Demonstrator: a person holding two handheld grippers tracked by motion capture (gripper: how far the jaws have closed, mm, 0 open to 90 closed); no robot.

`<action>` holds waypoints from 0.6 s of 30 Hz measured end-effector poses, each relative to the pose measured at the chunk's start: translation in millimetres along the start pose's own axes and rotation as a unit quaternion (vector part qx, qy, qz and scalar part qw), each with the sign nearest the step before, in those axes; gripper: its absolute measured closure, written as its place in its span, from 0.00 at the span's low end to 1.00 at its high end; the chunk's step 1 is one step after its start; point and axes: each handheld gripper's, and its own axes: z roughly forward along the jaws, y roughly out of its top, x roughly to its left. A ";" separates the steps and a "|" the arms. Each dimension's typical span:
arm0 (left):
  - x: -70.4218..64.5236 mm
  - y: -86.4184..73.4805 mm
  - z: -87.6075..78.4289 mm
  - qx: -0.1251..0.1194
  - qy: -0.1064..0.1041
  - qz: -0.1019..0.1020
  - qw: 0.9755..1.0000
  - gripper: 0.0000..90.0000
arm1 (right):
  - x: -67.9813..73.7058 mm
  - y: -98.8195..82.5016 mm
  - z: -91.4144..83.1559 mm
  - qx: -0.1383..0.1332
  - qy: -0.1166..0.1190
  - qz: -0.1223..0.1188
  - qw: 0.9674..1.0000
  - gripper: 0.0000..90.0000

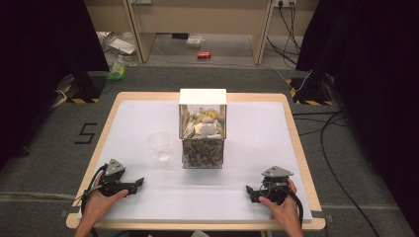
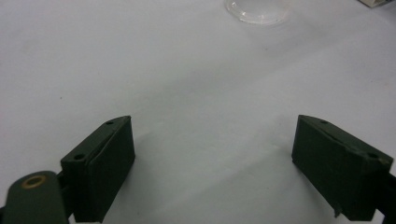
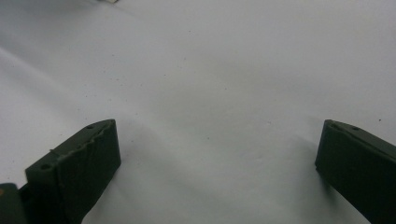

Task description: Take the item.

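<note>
Clear thin plastic, the cup [image 1: 159, 143] stood on the tabletop [image 1: 257, 197] just left of the filled box [image 1: 202, 129], likely light, slick, crushable; best taken gently across its wall. Left gripper [image 1: 140, 182] and right gripper [image 1: 249, 190] rested near, jaws released, empty.

Bench [image 1: 148, 96]: pale wood rim, white sheet over the top.
Clear plastic cup [image 1: 159, 141]: upright on the sheet, left of centre, just beside the box.
Clear box [image 1: 202, 129]: white lid, packed with mixed small items, at centre toward the far edge.
Left gripper [image 1: 141, 182]: resting near the front left corner.
Right gripper [image 1: 249, 190]: resting near the front right corner.
</note>
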 end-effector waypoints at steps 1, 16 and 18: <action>0.1 0.3 0.0 0.000 -0.001 0.000 1.000 0.14 | 0.1 0.0 0.0 0.000 0.000 0.001 1.000 0.01; -5.7 14.7 -22.8 -0.048 -0.024 0.009 0.999 0.24 | -0.2 0.0 0.1 -0.001 0.000 -0.002 1.000 0.01; -7.4 17.2 -25.5 -0.051 -0.029 0.012 0.998 0.24 | -0.2 0.0 0.1 -0.001 0.000 -0.002 1.000 0.01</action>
